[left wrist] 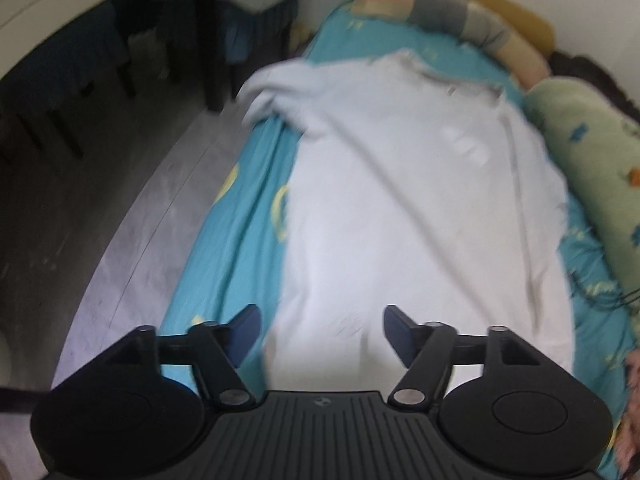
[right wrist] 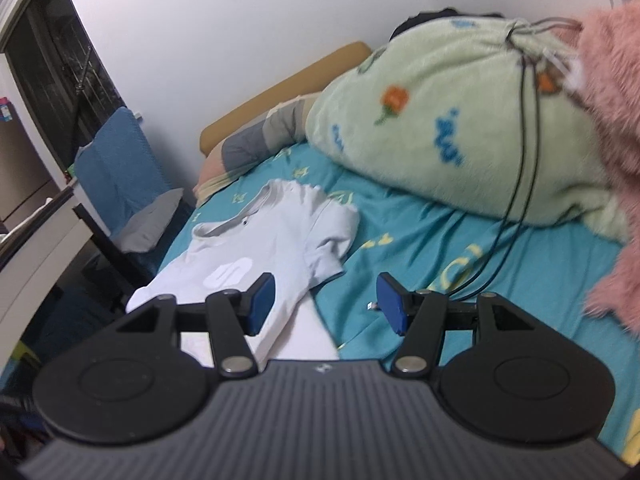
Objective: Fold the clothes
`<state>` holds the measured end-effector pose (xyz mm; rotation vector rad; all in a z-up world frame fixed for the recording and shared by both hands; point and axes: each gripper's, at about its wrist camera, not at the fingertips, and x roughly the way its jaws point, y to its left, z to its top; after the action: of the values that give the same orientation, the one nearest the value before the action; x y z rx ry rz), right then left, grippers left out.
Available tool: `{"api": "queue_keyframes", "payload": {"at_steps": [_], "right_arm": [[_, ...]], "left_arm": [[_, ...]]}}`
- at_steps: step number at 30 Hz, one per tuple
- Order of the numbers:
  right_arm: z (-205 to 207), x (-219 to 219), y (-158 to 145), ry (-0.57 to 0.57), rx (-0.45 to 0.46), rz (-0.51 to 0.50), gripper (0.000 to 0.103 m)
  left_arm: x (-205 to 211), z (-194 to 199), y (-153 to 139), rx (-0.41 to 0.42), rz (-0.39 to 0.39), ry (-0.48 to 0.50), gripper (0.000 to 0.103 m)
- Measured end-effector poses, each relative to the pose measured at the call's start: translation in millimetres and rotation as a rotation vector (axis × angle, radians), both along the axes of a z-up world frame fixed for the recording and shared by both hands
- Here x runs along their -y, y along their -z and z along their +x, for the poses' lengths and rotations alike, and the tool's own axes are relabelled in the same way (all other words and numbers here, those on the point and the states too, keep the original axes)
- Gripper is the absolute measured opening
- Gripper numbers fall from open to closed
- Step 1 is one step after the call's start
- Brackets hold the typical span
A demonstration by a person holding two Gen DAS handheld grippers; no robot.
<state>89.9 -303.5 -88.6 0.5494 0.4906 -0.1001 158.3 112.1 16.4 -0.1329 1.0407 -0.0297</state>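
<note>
A white T-shirt (left wrist: 400, 200) lies spread on the teal bed sheet (left wrist: 224, 248), collar at the far end, one sleeve bunched at the far left. It also shows in the right wrist view (right wrist: 272, 240), with a pale logo on the chest and a sleeve sticking out to the right. My left gripper (left wrist: 322, 328) is open and empty, just above the shirt's near hem. My right gripper (right wrist: 326, 300) is open and empty, over the shirt's right side edge and the sheet.
A green flowered blanket bundle (right wrist: 440, 128) lies along the wall side of the bed, with a black cable (right wrist: 520, 184) trailing onto the sheet. A pink fuzzy garment (right wrist: 616, 120) hangs at the right. A patchwork pillow (left wrist: 460, 16) lies at the head. A blue chair (right wrist: 120, 168) and grey floor (left wrist: 100, 240) are on the left.
</note>
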Motion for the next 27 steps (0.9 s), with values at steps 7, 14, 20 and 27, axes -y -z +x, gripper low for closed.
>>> {"api": "queue_keyframes", "payload": {"at_steps": [7, 14, 20, 27], "right_arm": [[25.6, -11.0, 18.3, -0.059, -0.004, 0.007, 0.059], [72.4, -5.5, 41.1, -0.084, -0.04, -0.002, 0.061], [158.0, -2.8, 67.2, -0.054, -0.106, 0.006, 0.061], [230.4, -25.0, 89.6, -0.02, -0.195, -0.119, 0.049]], "left_arm": [[75.3, 33.6, 15.1, 0.233, -0.096, 0.019, 0.088], [89.2, 67.6, 97.6, 0.254, -0.163, 0.067, 0.088], [55.8, 85.2, 109.3, 0.296, -0.168, 0.024, 0.089], [22.0, 103.6, 129.9, 0.277, -0.26, -0.025, 0.088]]}}
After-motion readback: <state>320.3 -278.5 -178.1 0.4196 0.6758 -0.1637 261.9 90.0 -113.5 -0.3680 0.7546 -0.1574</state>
